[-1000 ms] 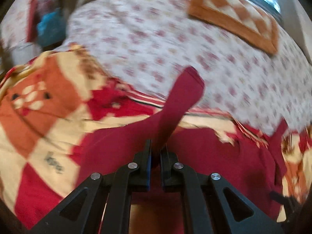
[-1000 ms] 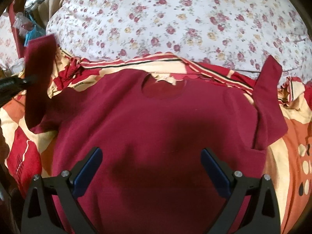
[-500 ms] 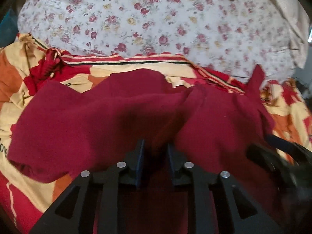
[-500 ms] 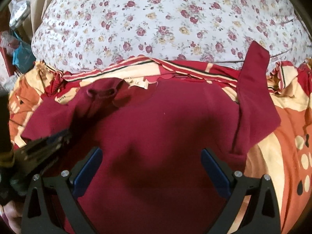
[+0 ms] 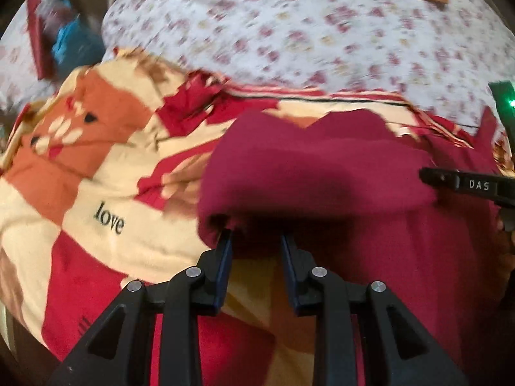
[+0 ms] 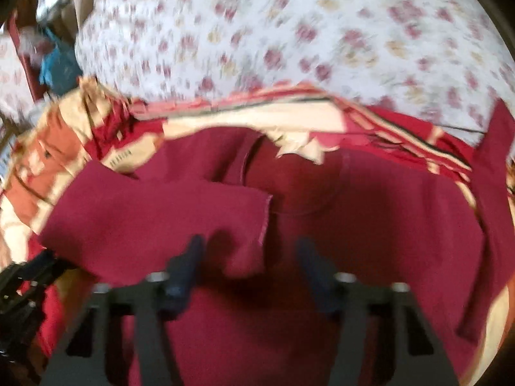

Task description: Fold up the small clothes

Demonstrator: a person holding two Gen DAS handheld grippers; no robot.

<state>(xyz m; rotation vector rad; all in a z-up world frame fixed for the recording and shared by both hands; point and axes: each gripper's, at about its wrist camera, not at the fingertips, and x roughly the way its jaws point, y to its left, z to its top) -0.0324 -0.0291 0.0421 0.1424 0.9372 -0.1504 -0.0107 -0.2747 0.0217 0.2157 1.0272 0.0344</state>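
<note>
The maroon shirt (image 6: 370, 225) is lying in the middle of both frames on the patterned blanket (image 5: 106, 193), with one side folded over onto its body. Your left tool (image 5: 254, 241) is standing with its jaws apart at the folded edge, holding nothing. Your right tool (image 6: 248, 254) is hovering over the shirt, jaws apart too. The flowered bedsheet (image 6: 289, 32) is filling the upper part.
</note>
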